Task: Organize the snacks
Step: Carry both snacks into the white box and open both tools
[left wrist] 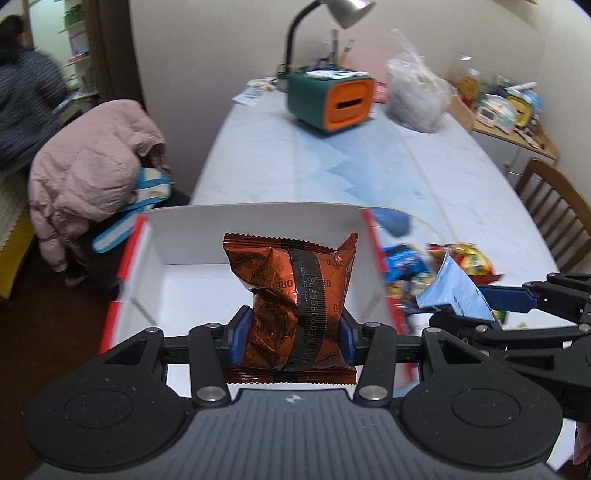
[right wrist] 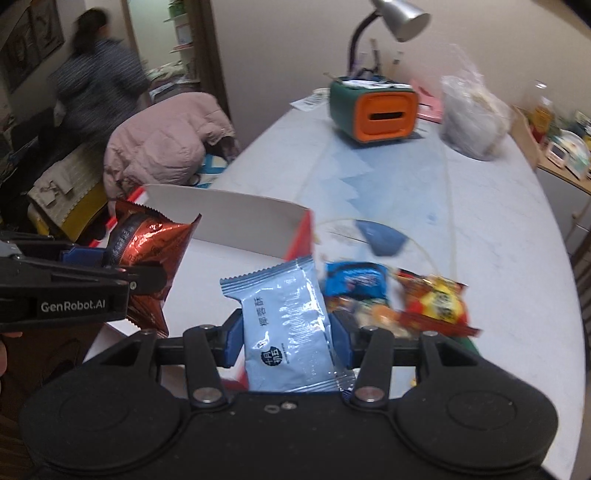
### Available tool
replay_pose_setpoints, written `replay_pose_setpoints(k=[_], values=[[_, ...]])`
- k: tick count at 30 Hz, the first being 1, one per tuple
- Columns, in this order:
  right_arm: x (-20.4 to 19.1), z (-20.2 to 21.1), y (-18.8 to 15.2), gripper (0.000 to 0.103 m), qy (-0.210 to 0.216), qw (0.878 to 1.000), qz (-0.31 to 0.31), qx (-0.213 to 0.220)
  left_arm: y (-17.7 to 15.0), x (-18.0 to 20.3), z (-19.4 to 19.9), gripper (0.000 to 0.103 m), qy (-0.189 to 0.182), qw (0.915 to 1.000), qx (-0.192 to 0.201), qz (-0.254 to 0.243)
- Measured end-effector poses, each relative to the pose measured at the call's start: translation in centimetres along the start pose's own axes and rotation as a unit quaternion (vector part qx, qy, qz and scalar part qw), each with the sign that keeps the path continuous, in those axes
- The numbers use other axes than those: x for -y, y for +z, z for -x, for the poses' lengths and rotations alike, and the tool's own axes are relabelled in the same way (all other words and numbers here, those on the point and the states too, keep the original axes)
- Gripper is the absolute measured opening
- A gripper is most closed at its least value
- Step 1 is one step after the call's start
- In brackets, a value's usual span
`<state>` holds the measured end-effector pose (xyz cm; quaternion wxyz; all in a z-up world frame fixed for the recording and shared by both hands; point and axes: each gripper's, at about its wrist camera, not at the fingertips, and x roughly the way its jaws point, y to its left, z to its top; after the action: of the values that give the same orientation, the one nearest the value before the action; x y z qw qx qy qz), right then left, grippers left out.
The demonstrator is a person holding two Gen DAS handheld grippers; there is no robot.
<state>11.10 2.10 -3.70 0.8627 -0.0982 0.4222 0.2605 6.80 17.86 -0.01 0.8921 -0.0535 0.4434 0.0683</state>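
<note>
The left gripper (left wrist: 293, 328) is clamping a copper Oreo pack (left wrist: 295, 295) over the white box (left wrist: 192, 273), hiding part of its floor. The right gripper (right wrist: 286, 332) is squeezing a pale blue packet (right wrist: 288, 332) beside blurred snacks (right wrist: 399, 295). The far table (left wrist: 369, 166) is lying open.

The open box (left wrist: 192, 236) sits at the desk's (left wrist: 332, 166) near left edge, snack packets (right wrist: 432, 299) heaped just right of it, the organizer (left wrist: 328, 98) and lamp (left wrist: 347, 11) far behind.
</note>
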Motion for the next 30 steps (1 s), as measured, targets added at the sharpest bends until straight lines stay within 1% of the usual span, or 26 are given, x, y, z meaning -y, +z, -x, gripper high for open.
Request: replay_pose_setpoints(k=[4,7,14,19,22,30], values=[[-3.2,-2.3,1.1,0.047,0.006,1.000,0.024,-0.009,0.3,-2.9,-1.1,0.046,0.013,0.9998,-0.012,0.006],[-5.0,-4.3,1.7,0.047,0.009,0.999,0.031,-0.022,0.2,-4.8,-2.2,0.046,0.026,0.9994,-0.022,0.005],[-7.4,-9.1,2.2,0.047,0.011,0.998,0.037,-0.054,-0.2,-7.5,-5.5,0.046,0.037,0.9976,-0.057,0.005],[-8.3,-11.2,1.9,0.047,0.014,0.996,0.042,-0.073,-0.5,-8.0,-7.7,0.046,0.041,0.9960,-0.080,-0.008],[-8.5,-12.1,1.6,0.048,0.007,0.996,0.042,-0.083,-0.9,-7.9,-8.7,0.047,0.041,0.9947,-0.093,-0.015],[-8.7,-13.3,0.9,0.049,-0.001,0.994,0.039,-0.100,-2.1,-7.4,-10.2,0.047,0.042,0.9921,-0.112,-0.037]])
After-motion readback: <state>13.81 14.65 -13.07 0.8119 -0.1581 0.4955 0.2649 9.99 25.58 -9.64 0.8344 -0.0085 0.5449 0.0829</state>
